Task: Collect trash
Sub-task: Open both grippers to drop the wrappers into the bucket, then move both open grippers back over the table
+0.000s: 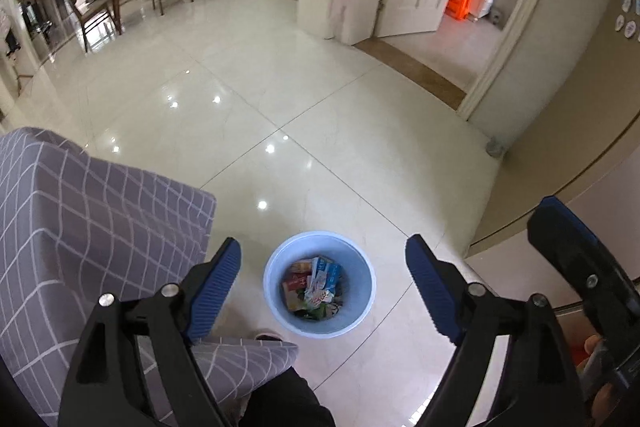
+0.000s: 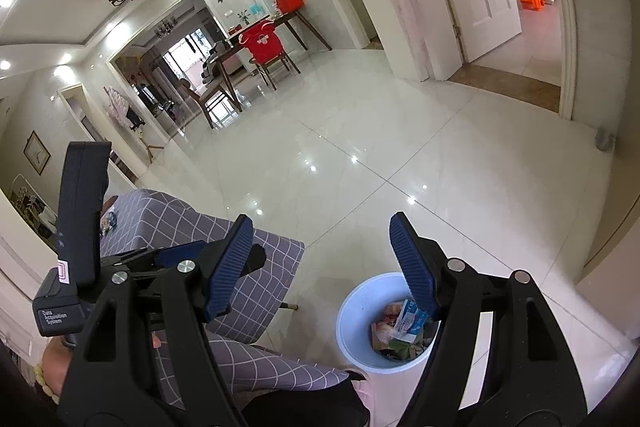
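The left gripper [image 1: 323, 281] hangs with its jaws spread wide and nothing between them, directly above a pale blue bin [image 1: 320, 323] on the tiled floor [image 1: 320, 107]. Wrappers and packets [image 1: 316, 285] lie inside the bin. The right gripper [image 2: 320, 267], also apart and empty, hovers just beside it, the bin below its right finger. A checked grey cloth [image 1: 100, 211] lies to the left of both.

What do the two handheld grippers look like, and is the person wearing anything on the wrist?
Both the left gripper and the right gripper have black plastic arms with silver pivot screws and ribbed blue pads. The right wrist view shows a black box on the left one, printed "Data Acquisition System" in white. A pale beaded bracelet circles that wrist.
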Demonstrator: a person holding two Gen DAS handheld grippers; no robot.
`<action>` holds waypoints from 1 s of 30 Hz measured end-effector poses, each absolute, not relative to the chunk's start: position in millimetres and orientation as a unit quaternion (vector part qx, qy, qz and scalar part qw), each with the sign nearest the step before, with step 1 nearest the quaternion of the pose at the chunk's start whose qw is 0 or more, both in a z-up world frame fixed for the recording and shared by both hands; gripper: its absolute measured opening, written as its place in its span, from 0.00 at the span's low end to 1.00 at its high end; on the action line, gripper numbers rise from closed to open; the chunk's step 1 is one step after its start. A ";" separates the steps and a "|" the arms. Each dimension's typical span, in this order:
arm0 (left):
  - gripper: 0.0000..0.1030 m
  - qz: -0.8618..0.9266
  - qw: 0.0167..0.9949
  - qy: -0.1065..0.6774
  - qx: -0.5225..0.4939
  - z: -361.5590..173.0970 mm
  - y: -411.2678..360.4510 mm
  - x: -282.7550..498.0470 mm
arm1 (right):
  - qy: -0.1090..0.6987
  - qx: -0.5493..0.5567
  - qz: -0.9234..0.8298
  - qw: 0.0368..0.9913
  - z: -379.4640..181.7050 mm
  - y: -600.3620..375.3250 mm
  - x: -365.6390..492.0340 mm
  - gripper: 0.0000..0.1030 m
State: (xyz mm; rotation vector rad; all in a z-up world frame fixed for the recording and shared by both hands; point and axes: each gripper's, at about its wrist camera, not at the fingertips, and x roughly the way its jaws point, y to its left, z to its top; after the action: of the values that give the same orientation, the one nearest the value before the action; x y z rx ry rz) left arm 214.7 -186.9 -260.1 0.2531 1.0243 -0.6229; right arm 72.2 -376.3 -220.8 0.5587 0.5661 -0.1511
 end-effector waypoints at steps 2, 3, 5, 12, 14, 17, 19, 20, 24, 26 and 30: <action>0.80 -0.288 0.822 0.479 0.108 -255.0 -176.2 215.2 | 0.279 0.267 -0.071 0.920 -219.5 -371.0 75.8 0.68; 0.80 -0.286 0.824 0.477 0.104 -251.8 -171.8 215.7 | 0.282 0.266 -0.068 0.919 -219.4 -369.0 78.0 0.68; 0.80 -0.281 0.830 0.472 0.098 -244.7 -158.2 215.5 | 0.284 0.265 -0.063 0.919 -217.5 -363.6 82.7 0.68; 0.80 -0.259 0.849 0.452 0.082 -217.6 -111.9 221.1 | 0.290 0.242 -0.026 0.926 -201.4 -322.7 108.8 0.68; 0.80 -0.248 0.859 0.440 0.081 -206.7 -89.2 225.2 | 0.292 0.229 -0.011 0.929 -192.7 -305.9 121.5 0.69; 0.80 -0.223 0.873 0.427 0.073 -190.8 -45.5 236.8 | 0.300 0.206 0.027 0.931 -178.0 -269.0 150.0 0.69; 0.80 -0.206 0.881 0.421 0.063 -182.0 -12.9 247.4 | 0.304 0.198 0.053 0.930 -169.7 -243.9 168.4 0.69; 0.81 -0.196 0.885 0.418 0.060 -178.8 5.8 253.5 | 0.306 0.194 0.064 0.930 -166.0 -232.3 176.3 0.69; 0.81 -0.142 0.895 0.419 0.052 -174.2 71.6 275.9 | 0.321 0.154 0.120 0.927 -154.5 -161.4 221.2 0.69; 0.81 -0.115 0.900 0.417 0.049 -172.8 105.4 287.0 | 0.331 0.143 0.139 0.923 -153.1 -136.5 238.2 0.69; 0.81 -0.067 0.908 0.405 0.081 -174.5 159.3 308.3 | 0.355 0.108 0.167 0.913 -154.5 -80.1 283.7 0.68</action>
State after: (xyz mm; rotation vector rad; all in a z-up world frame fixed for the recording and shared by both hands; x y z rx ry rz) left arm 308.3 159.3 -174.5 0.1673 0.8355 -0.1379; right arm 283.7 -80.1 -154.5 0.2234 0.7317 0.3447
